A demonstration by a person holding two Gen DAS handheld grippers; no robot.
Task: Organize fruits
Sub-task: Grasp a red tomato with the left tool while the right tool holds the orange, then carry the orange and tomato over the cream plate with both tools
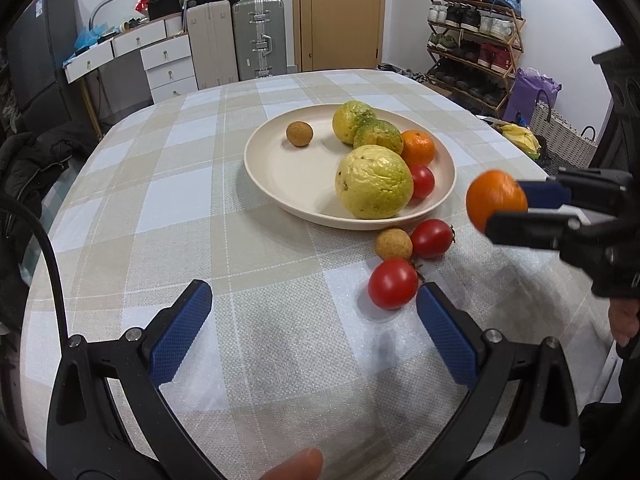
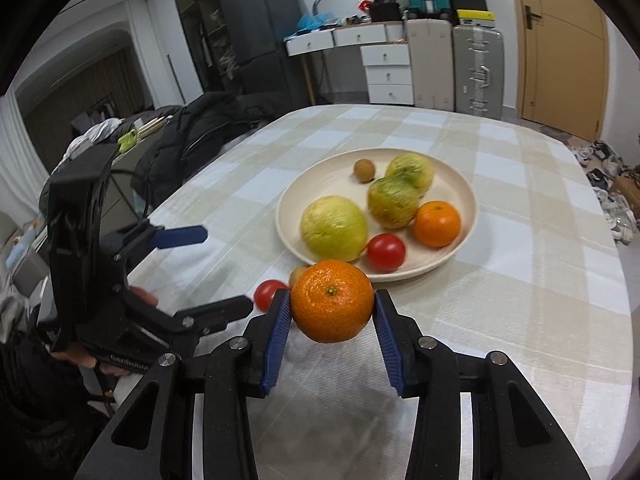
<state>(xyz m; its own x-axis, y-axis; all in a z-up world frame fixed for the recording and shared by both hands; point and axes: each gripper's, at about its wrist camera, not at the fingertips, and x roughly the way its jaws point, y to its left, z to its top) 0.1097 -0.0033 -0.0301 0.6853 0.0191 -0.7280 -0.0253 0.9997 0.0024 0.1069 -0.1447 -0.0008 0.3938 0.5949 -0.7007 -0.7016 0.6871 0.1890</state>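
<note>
A cluttered room with a tan wooden door, upright grey suitcases and a loaded shoe rack lay behind a round desk covered in a beige-and-white checked cloth. Near the desk's middle sat a shallow cream plate holding a large pale yellow-green guava, two smaller green-mottled guavas, a small brown longan, an orange mandarin and a red cherry tomato. On the cloth just in front of the plate's near rim lay a pale tan longan flanked by two more red tomatoes, the nearer one just beside the right finger of the left hand-held gripper. That left hand-held gripper hung over bare cloth with its blue-padded jaws spread wide and nothing between them. The right hand-held gripper had its blue pads pressed against both sides of a second bright orange mandarin, which it held clear of the cloth, to the right of the plate and near its rim in the left wrist view. Part of a person's hand showed on the left handle.
</note>
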